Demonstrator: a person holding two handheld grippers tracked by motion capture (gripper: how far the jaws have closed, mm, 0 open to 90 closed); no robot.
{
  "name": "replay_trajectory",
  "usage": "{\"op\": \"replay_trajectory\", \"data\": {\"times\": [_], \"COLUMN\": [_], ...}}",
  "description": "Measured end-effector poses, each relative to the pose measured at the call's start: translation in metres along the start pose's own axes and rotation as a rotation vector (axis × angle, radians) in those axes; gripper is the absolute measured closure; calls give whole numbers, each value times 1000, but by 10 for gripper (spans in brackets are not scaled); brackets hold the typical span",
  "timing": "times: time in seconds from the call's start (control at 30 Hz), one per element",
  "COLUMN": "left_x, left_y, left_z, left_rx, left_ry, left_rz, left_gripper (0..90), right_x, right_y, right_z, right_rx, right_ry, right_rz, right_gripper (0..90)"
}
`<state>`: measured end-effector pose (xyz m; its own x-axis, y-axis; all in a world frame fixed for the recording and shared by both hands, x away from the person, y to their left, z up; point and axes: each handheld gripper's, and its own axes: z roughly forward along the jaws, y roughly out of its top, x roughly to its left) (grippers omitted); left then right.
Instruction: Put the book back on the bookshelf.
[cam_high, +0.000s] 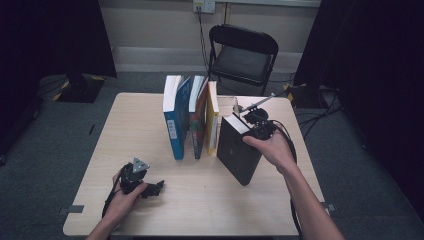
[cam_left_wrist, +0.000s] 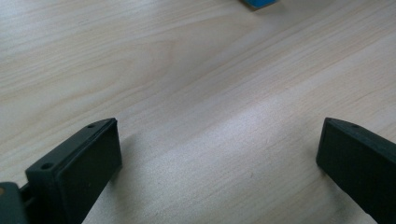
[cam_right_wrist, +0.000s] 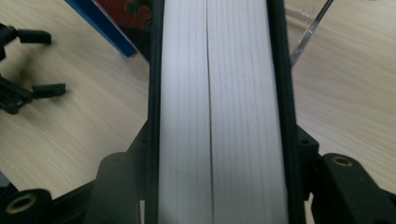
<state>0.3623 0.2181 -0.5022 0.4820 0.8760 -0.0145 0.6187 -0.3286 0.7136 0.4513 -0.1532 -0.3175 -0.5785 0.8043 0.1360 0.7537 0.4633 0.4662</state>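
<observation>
The right gripper (cam_high: 256, 121), right of frame centre in the high view, is pinching the top of a black book (cam_high: 239, 150) standing tilted beside three upright books (cam_high: 192, 117). The left gripper (cam_high: 145, 186) is resting at lower left on the table (cam_high: 140, 135), jaws spread wide.
</observation>
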Motion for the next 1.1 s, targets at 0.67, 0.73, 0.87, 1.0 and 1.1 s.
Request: {"op": "replay_trajectory", "data": {"times": [0.67,0.73,0.87,1.0,1.1], "left_x": [0,0,0,0,0], "left_y": [0,0,0,0,0], "left_z": [0,0,0,0,0], "left_rx": [0,0,0,0,-1], "left_ry": [-1,-1,-2,-1,-2], "left_rz": [-1,1,1,3,1], "left_gripper": [0,0,0,0,0], "right_x": [11,11,11,11,10], "right_y": [11,12,13,15,19], "right_z": [8,8,8,7,4], "right_rx": [150,161,166,148,130], "right_ry": [-105,-110,-115,-150,-163], "right_rz": [-28,-24,-8,10,23], "right_gripper": [532,534,535,536,536]}}
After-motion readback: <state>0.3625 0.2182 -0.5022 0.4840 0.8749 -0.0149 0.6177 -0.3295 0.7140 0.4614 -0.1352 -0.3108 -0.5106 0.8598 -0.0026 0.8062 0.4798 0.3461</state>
